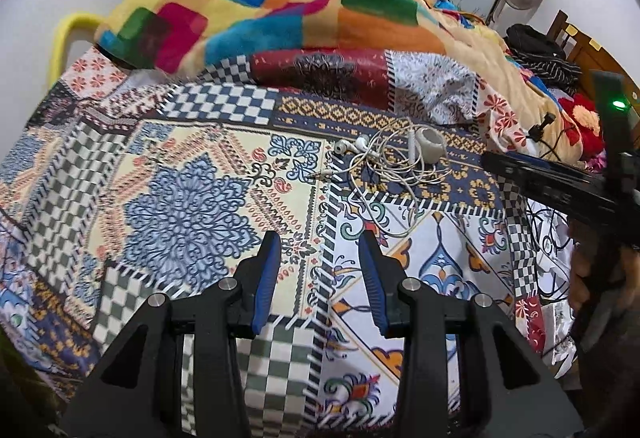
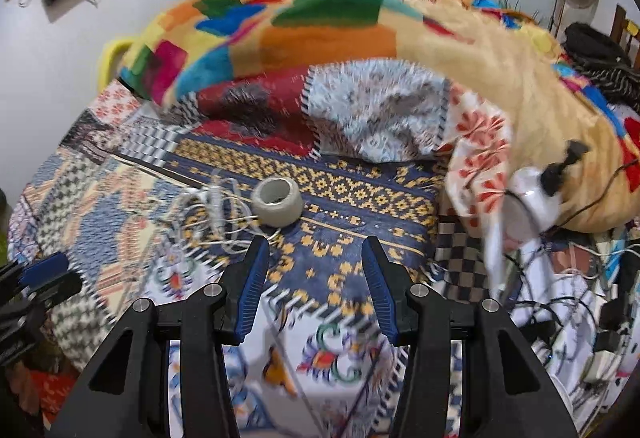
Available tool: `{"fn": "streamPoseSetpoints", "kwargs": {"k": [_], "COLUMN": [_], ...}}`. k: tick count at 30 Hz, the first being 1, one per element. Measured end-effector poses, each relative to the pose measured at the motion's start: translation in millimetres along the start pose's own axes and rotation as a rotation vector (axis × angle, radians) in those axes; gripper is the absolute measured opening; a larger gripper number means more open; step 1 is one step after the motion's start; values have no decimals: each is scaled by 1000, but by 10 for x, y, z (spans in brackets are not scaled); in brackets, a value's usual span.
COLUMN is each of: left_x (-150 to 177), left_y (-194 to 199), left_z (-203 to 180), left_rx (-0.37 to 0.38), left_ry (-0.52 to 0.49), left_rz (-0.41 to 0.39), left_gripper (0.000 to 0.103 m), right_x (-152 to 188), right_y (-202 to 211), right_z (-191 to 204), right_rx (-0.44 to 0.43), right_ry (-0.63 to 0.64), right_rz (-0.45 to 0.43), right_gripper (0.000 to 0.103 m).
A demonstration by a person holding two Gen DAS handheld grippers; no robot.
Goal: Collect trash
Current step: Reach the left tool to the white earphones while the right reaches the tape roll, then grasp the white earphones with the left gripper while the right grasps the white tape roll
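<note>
Standing apart with nothing between their blue pads, the jaws of both grippers are empty: the left gripper hangs over the patterned bedsheet, and the right gripper is angled down at the same sheet, nearer the clutter. Just ahead of the right fingers lies a near-spent tape roll, on its side with the hollow core facing up, touching a tangle of white wired earphones. The right view is smeared, so whether a cable loop runs under the roll is hard to say. The roll looks the likeliest trash; the earphones probably are not. To take it cleanly, the right gripper should straddle the roll's outer wall from above, away from the cable side, close firmly, then lift straight up so the earphones are not dragged along. A multicoloured blanket is heaped behind.
</note>
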State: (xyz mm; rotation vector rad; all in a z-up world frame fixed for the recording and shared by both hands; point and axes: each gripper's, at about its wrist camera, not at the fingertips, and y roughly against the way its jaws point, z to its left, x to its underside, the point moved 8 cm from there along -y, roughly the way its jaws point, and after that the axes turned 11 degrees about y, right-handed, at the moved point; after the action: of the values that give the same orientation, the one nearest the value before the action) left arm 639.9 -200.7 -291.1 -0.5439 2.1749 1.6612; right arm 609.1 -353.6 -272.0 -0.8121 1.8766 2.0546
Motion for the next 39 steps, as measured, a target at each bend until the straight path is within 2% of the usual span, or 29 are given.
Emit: {"fn": "streamPoseSetpoints", "kwargs": {"k": [6, 15, 18, 20, 21, 22, 23, 28, 33, 39], "left_x": [1, -117, -158, -176, -182, -191, -202, -263, -327, -358], "left_y": [-222, -353, -395, -434, -456, -480, -507, -646, -828, -986], "left_z": [12, -267, -339, -388, -404, -415, -423, -410, -457, -583], "left_rx": [36, 99, 105, 105, 103, 101, 97, 87, 136, 107], "left_ry": [0, -18, -12, -7, -7, -6, -4, 34, 111, 102], "left_rz": [37, 44, 45, 44, 49, 52, 52, 63, 90, 69], "left_gripper": [39, 40, 48, 48, 48, 48, 48, 48, 48, 48], "right_x": [-73, -223, -252, -279, -285, -305, -307, -287, -126, 54], "right_y": [-332, -553, -571, -592, -590, -607, -611, -499, -257, -129], "right_z": [41, 142, 156, 175, 178, 205, 211, 190, 75, 19], "right_rx": [-51, -32, -38, -56, -71, -78, -86, -53, 16, 12], "right_ry": [-1, 83, 102, 109, 112, 115, 117, 111, 115, 81], "right_rz": [32, 34, 10, -4, -15, -21, -24, -59, -92, -85], "right_gripper": [44, 44, 44, 44, 43, 33, 33, 32, 32, 32]}}
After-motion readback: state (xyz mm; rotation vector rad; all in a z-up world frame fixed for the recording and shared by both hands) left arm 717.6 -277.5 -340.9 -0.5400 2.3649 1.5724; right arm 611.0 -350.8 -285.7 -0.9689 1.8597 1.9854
